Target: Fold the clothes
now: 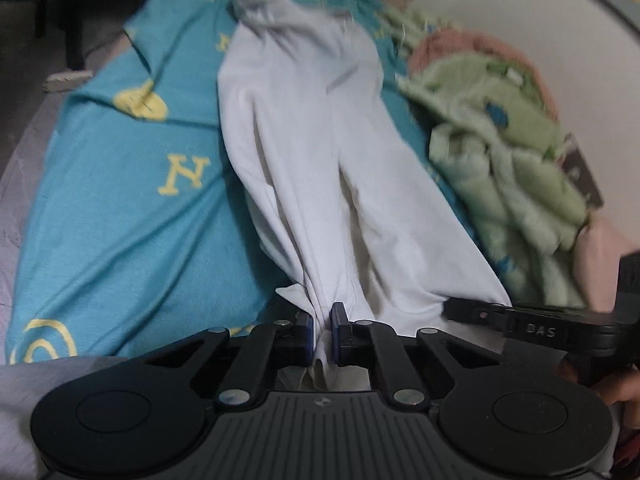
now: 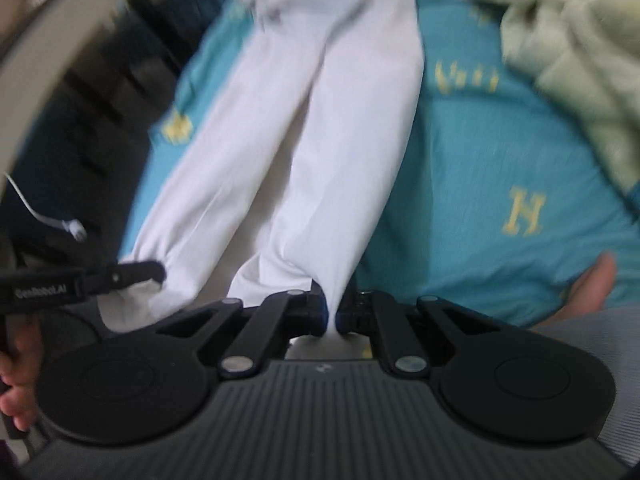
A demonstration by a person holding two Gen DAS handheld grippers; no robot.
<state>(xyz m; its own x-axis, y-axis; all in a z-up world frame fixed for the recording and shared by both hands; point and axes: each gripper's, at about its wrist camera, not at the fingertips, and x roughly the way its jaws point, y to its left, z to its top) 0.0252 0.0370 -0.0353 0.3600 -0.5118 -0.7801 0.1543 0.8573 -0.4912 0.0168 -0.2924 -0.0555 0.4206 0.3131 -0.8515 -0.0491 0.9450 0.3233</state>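
Left wrist view: the teal bed cover (image 1: 112, 208) fills the left of the frame. White trousers (image 1: 304, 128) run from top centre down to the left tool (image 1: 322, 330), clamped on one hem at bottom centre. Green blanket (image 1: 512, 168) lies at right. Right wrist view: the right tool (image 2: 332, 312) is clamped on the other hem, bottom centre.

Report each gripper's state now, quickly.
Left gripper: shut on the near edge of the white trousers.
Right gripper: shut on the same white trousers, at the other near corner.
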